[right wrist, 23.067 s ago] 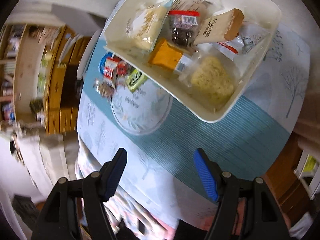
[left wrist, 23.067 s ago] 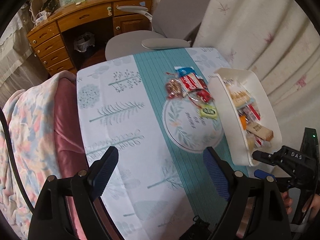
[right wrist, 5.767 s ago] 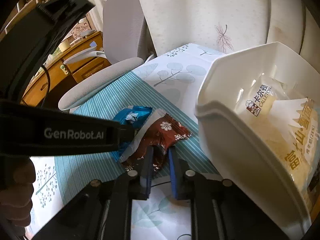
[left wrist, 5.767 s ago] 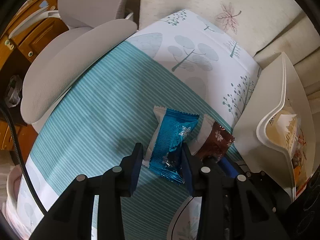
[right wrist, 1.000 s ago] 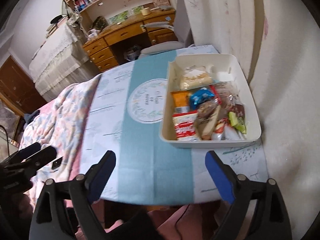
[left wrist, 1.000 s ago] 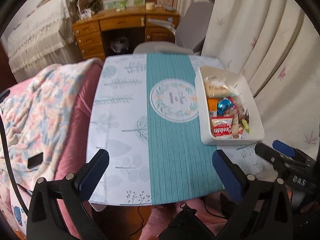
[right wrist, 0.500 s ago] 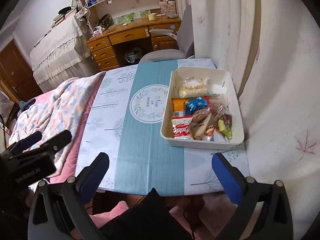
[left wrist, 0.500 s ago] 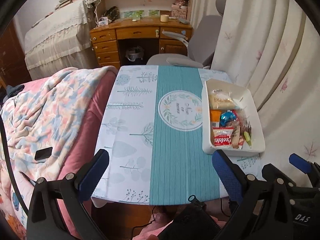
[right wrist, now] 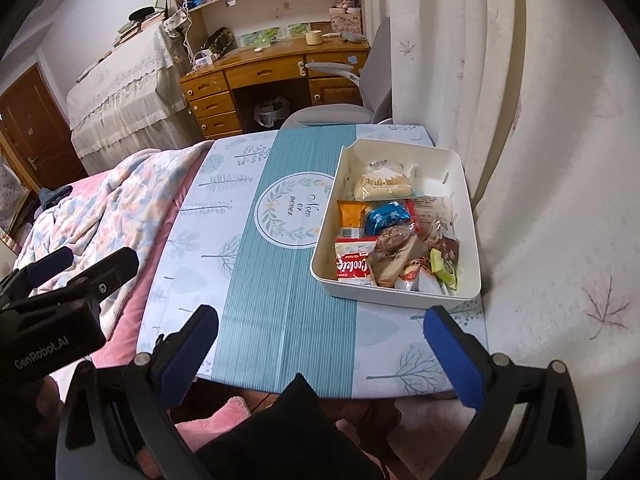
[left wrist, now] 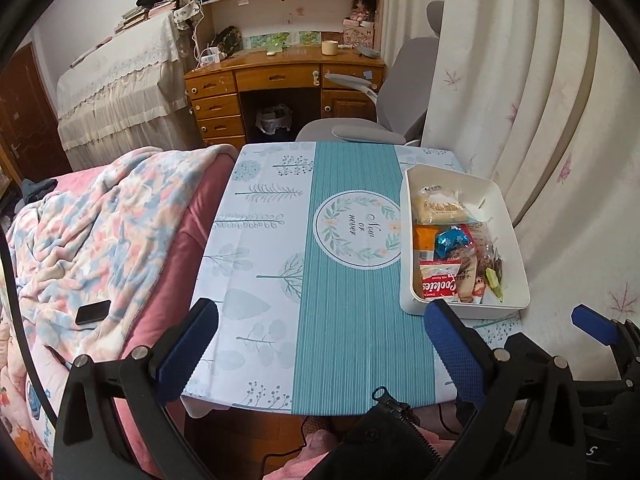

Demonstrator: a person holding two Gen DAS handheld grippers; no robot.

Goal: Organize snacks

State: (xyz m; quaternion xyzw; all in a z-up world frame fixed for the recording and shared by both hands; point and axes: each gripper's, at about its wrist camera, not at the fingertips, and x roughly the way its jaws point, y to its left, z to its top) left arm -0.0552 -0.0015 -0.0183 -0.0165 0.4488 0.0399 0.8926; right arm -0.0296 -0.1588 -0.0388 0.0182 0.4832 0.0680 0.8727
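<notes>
**Both jaws wide, every snack in the bin**

Two grippers, both mine, hang above the near edge of the table (left wrist: 256, 280) with nothing between their blue pads. My left gripper (left wrist: 316, 344) stands spread wide and empty. My right gripper (right wrist: 320, 344) has just finished opening to its widest, and it too grips nothing.

The white bin (right wrist: 466, 200) is my landmark. It sits on the right side of the table, its long side running away from me, close beside the cream curtain (right wrist: 500, 100). All the snacks I can see lie inside it: a pale bread packet (right wrist: 386, 184) at the far end, an orange packet (right wrist: 351, 216) and a blue wrapper (right wrist: 386, 216) in the middle, a red-and-white cookies packet (right wrist: 354, 266) at the near left corner, a green wrapper (right wrist: 442, 266) at the near right. They overlap in a loose heap.

Left of the bin, the teal striped runner (left wrist: 344, 320) crosses the cloth, its round wreath emblem (left wrist: 357, 229) just beside the bin's left wall. Beyond the bin's far end stand a grey chair (left wrist: 360, 132) and a wooden desk (left wrist: 280, 76). Well to the bin's left lies a flowered blanket (left wrist: 100, 232) with a black phone (left wrist: 93, 312) on it
</notes>
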